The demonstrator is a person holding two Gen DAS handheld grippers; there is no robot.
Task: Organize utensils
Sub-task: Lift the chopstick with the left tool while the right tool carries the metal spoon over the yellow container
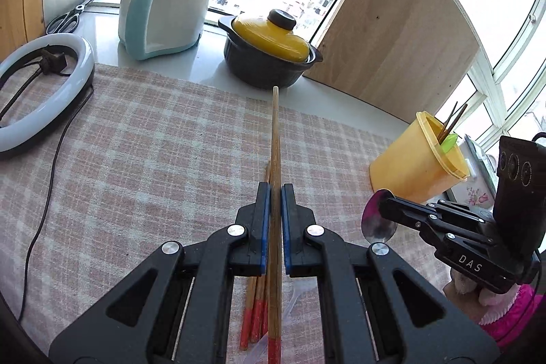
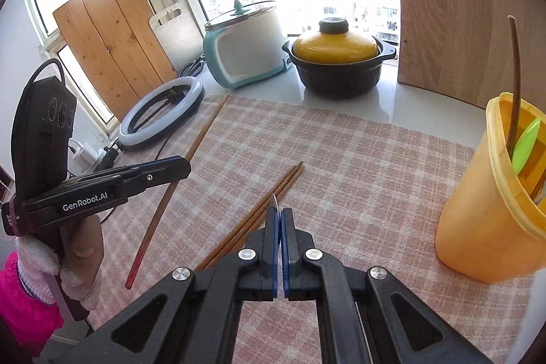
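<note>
My left gripper (image 1: 275, 190) is shut on a long wooden chopstick (image 1: 275, 139) with a red end, held above the checked cloth (image 1: 143, 142). The right wrist view shows that left gripper (image 2: 182, 166) and its chopstick (image 2: 201, 135) at the left. More red-ended chopsticks (image 1: 253, 302) lie on the cloth below; two of these chopsticks (image 2: 283, 183) show in the right wrist view. My right gripper (image 1: 384, 203) is shut on a metal spoon (image 1: 377, 224). Its own view shows the right gripper (image 2: 279, 214) with the spoon (image 2: 274, 201) edge-on. A yellow cup (image 1: 409, 162) (image 2: 477, 220) at the right holds chopsticks and a green utensil.
A white and teal cooker (image 1: 163, 5) and a black pot with a yellow lid (image 1: 269, 53) stand by the window. A ring light (image 1: 41, 91) with its cable lies at the left, with scissors (image 1: 66, 17) behind it. A wooden board (image 1: 402, 33) leans behind the cup.
</note>
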